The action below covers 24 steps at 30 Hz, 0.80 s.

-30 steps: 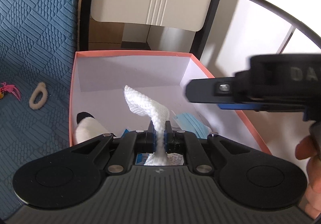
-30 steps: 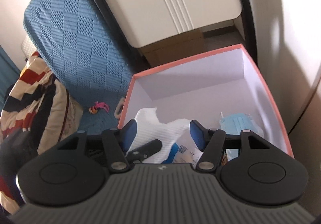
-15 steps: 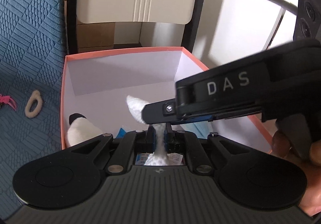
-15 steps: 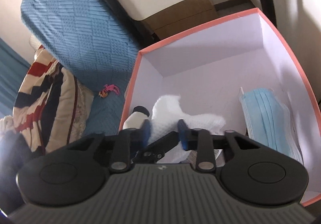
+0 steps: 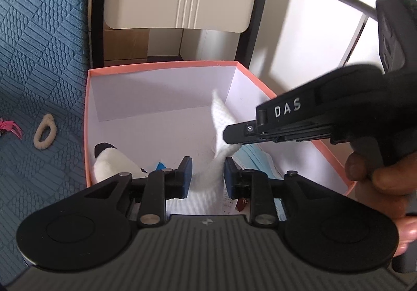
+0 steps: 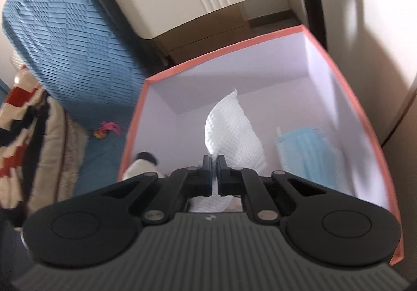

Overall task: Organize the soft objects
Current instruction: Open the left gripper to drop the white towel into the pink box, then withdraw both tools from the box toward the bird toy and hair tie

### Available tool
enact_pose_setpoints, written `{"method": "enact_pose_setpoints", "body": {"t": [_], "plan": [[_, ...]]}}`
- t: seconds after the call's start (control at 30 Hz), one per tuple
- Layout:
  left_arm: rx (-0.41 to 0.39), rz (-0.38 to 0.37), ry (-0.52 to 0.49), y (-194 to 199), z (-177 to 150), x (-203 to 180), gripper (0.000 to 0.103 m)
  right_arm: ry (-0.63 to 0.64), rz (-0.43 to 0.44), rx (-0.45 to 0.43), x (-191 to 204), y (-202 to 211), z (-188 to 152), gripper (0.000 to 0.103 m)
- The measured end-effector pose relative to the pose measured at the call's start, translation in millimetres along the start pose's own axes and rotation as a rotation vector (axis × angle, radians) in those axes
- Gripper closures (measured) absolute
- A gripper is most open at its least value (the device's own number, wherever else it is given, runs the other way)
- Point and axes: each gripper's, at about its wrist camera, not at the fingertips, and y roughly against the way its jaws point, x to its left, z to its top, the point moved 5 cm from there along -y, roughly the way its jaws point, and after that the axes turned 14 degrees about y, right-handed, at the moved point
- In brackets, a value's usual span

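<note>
Handing the white cloth [image 5: 221, 119] over above the pink box [image 5: 161, 67]: right gripper [image 6: 214, 160] clamping its upper fold, left gripper [image 5: 207, 166] having just been opening, jaws apart either side, likely freeing it for lowering in.

We note a box [image 5: 166, 68] of matt card, salmon on its rim and smooth pale white inside. The cloth [image 6: 232, 132] in it is white with a raised waffle weave, rough to the eye. The face mask [image 6: 307, 150] is pale blue, pleated non-woven fabric. The plush toy [image 5: 112, 163] is short-piled, white and black. The blue cover [image 5: 39, 56] is quilted cloth with a ribbed relief. The hair tie [image 5: 45, 131] looks like beige towelling. Both gripper bodies are matt black plastic with ribbed grey housing and bright metal pivot pins.
</note>
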Motion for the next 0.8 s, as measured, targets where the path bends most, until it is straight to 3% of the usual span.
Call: {"method": "enact_pose_setpoints", "body": {"t": [0.2,0.47,0.5,0.57,0.6,0.63,0.8], "plan": [[-0.021,-0.012,0.022,12.2,6.4,4.9,0.072,0.052,-0.120,0.029,-5.2,-14.5,-6.1,0.096],[-0.061,0.000,0.071,39.0,27.7,23.6,0.072,0.049,-0.162,0.047,1.1,-13.3,-6.7,0.092],[-0.062,0.003,0.078,42.7,31.0,27.0,0.072,0.050,-0.171,0.047,3.4,-10.1,-5.1,0.089],[-0.074,0.010,0.087,53.6,38.2,32.2,0.072,0.044,-0.178,0.035,7.1,-2.0,-3.0,0.066],[-0.088,0.016,0.089,60.0,42.3,34.6,0.072,0.040,-0.179,0.018,9.4,3.8,-1.9,0.049],[-0.103,0.022,0.092,67.5,47.2,37.4,0.072,0.041,-0.179,-0.004,13.3,11.0,-0.4,0.044],[-0.162,0.036,0.119,102.1,66.2,48.0,0.072,0.060,-0.175,-0.076,35.3,46.3,4.8,0.046]]}}
